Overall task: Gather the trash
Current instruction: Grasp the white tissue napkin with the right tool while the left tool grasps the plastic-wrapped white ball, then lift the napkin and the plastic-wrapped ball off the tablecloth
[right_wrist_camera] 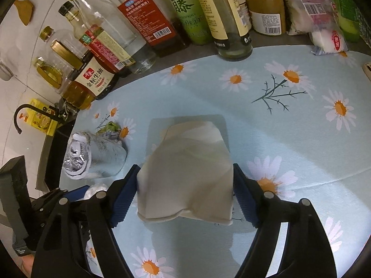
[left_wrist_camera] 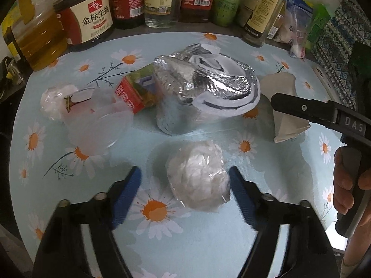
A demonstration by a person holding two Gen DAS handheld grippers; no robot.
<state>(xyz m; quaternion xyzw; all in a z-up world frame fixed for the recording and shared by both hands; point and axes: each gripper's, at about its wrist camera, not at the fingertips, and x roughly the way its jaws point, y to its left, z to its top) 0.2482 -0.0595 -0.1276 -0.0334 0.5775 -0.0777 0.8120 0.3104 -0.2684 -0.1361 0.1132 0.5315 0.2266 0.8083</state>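
A folded beige paper bag (right_wrist_camera: 185,173) sits low at centre frame, pinched by the right hand-held gripper (right_wrist_camera: 185,194). The left hand-held gripper (left_wrist_camera: 184,192) is spread around a plastic-wrapped wad (left_wrist_camera: 197,176) on the daisy-print worktop (left_wrist_camera: 208,243).

The left gripper (left_wrist_camera: 185,185) hung low over the daisy-print cloth (left_wrist_camera: 204,238) with its blue-padded fingers (left_wrist_camera: 126,192) spread wide, a crumpled ball of clear plastic wrap (left_wrist_camera: 197,178) lying between them, close to the right finger. Beyond it, mid-cloth, lay a crushed foil-lined cup (left_wrist_camera: 204,90), a red and green wrapper (left_wrist_camera: 136,92) touching its left side. Towards the left edge lay a clear plastic lid (left_wrist_camera: 97,122) and another wad of wrap (left_wrist_camera: 55,102). The right gripper (left_wrist_camera: 324,113) reached in from the right edge, over a beige paper bag (left_wrist_camera: 285,106). Condiment bottles (left_wrist_camera: 162,0) lined the far edge.
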